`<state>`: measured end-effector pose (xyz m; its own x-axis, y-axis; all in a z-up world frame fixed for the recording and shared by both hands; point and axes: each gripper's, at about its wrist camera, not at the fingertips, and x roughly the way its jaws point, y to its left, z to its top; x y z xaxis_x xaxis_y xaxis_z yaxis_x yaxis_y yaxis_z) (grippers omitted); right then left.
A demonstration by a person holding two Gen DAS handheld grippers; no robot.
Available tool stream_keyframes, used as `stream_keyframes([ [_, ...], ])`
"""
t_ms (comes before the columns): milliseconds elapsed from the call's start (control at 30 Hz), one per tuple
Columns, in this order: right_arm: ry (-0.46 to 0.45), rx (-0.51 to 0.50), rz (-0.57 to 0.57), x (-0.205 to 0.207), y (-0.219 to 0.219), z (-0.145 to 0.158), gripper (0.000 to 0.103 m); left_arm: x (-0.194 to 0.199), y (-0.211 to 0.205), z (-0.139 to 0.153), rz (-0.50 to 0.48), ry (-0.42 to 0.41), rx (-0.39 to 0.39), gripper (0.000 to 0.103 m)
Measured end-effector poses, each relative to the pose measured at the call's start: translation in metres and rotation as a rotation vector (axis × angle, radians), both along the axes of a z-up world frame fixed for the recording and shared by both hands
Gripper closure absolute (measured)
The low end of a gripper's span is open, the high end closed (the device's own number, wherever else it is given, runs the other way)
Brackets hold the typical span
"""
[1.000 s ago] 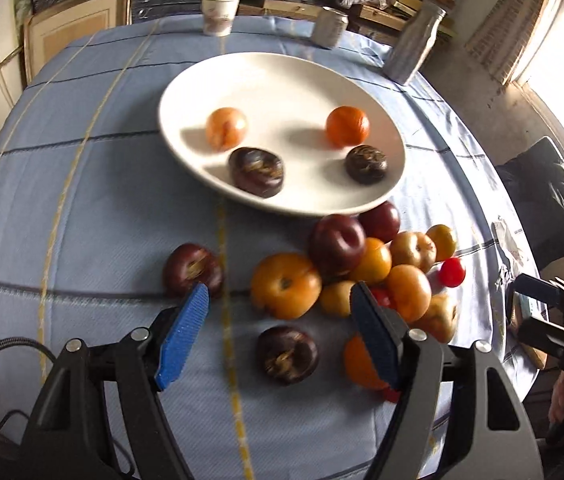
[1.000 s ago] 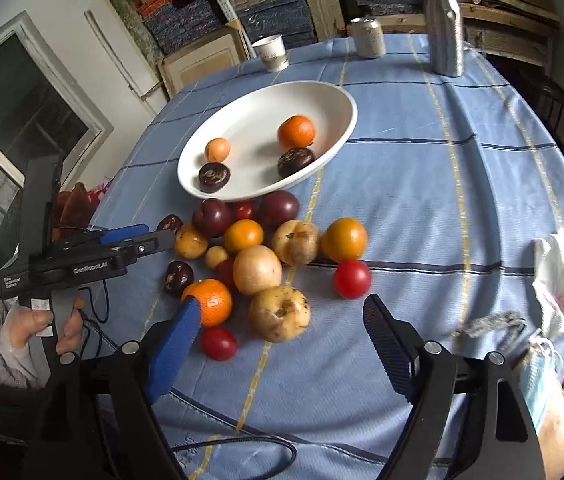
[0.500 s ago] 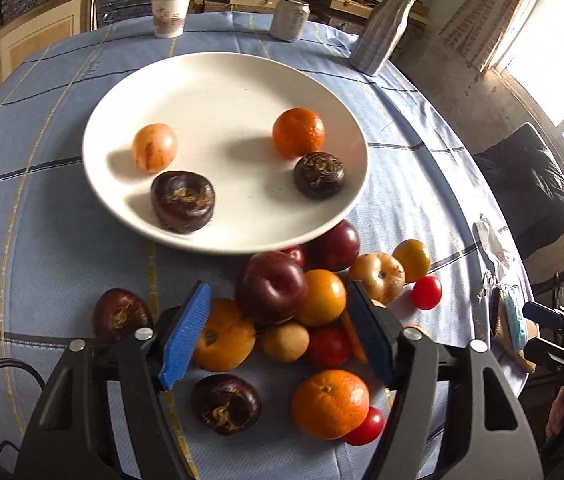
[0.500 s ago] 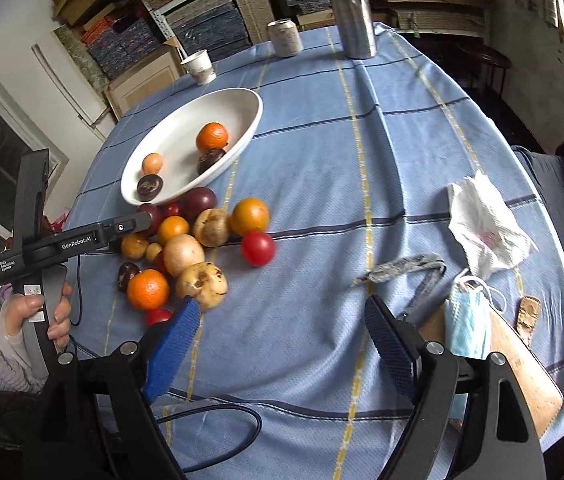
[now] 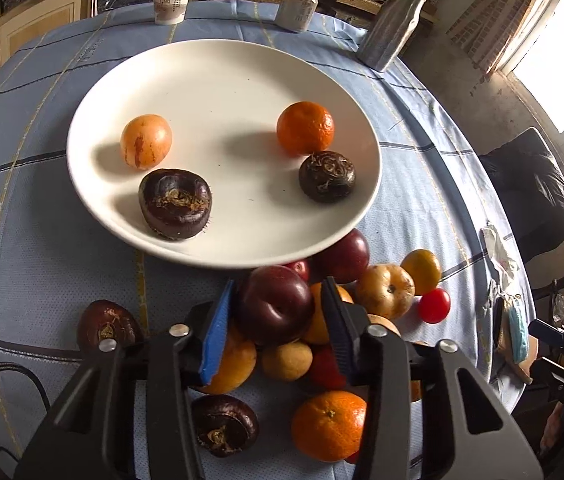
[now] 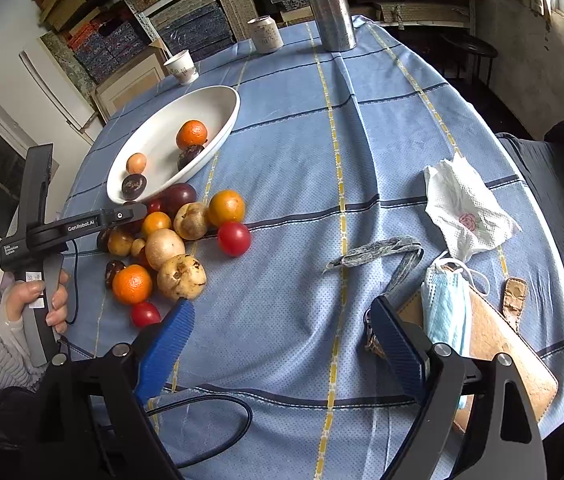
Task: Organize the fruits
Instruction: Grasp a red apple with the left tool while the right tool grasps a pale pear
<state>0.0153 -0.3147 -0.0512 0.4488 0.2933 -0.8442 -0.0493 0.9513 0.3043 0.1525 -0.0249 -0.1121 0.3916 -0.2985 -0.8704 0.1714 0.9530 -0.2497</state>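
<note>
We are at the pick-up step: the left gripper [image 5: 278, 322] is closing its jaws on a dark red plum [image 5: 276, 304] atop the loose fruit pile [image 6: 170, 240] on the table [image 6: 361, 140], just beside the plate; next, we judge, it needs lifting clear onto the plate. The white plate [image 5: 218, 64] holds two dark fruits, a tangerine and a pale orange fruit. The right gripper [image 6: 278, 344] is opening, nothing between its jaws.

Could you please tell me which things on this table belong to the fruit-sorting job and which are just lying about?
Job: white plate; dark red plum, with left gripper closing around it; loose fruit pile.
Lying about: paper cup, can, metal bottle, tissue, face mask.
</note>
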Motion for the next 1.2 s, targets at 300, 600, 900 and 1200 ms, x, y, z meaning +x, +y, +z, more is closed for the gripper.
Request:
stream_keyframes([
  [300, 0.005, 0.041, 0.121, 0.020, 0.032, -0.005, 0.013, -0.025, 0.024, 0.024, 0.046, -0.047, -0.027, 0.065],
  [600, 0.015, 0.013, 0.382, 0.033, 0.104, -0.027, 0.032, -0.067, 0.060, 0.030, 0.113, -0.037, 0.006, 0.065],
  [900, 0.060, 0.042, 0.356, 0.052, 0.112, -0.049, 0.056, -0.093, 0.086, 0.038, 0.175, -0.048, 0.036, 0.065],
  [1200, 0.031, 0.050, 0.369, 0.048, 0.109, -0.042, 0.057, -0.091, 0.083, 0.039, 0.160, -0.049, 0.034, 0.065],
])
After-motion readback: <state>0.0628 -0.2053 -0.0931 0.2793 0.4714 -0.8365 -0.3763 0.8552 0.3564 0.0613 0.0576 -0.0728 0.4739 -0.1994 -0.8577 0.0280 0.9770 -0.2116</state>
